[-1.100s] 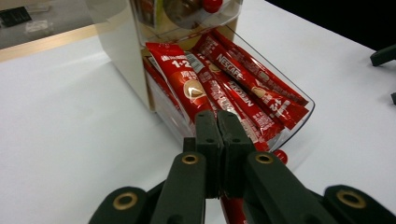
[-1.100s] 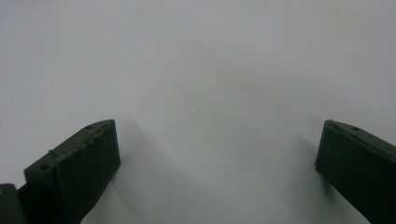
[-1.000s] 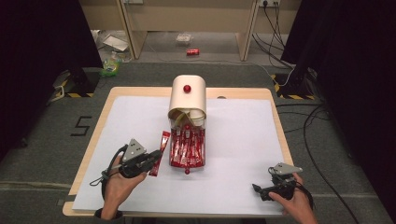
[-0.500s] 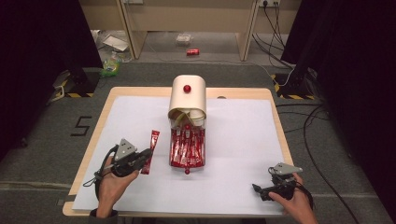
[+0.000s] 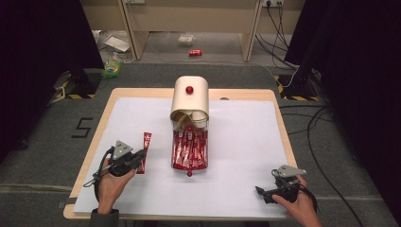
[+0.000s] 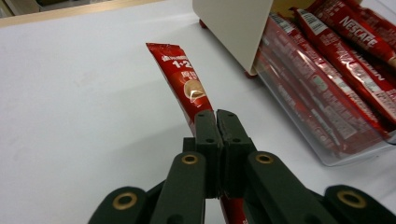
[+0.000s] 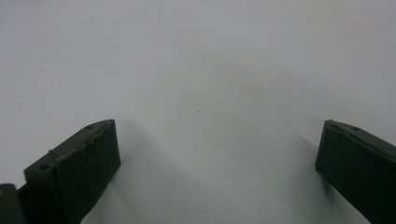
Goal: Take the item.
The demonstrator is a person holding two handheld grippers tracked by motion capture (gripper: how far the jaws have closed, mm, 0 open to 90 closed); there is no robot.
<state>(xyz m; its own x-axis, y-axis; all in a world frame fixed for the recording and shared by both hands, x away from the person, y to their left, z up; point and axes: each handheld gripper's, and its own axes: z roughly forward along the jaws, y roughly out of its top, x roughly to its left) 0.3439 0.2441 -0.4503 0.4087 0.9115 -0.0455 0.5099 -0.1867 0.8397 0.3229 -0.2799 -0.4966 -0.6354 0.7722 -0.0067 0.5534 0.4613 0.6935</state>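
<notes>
The white sheet (image 5: pixel 236 142) covers most of the wooden table (image 5: pixel 106 111). On the grey carpet beyond the table's far edge lies a red can (image 5: pixel 195 52), with a clear plastic wrapper (image 5: pixel 185 39) just behind it. Off the table's far left corner sit a green packet (image 5: pixel 111 69) and white papers (image 5: pixel 116 43). Black cables (image 5: pixel 317 137) trail along the table's right side.

High view looks down overall; both tongs views sit close over the white table sheet (image 5: pixel 246 142).
</notes>
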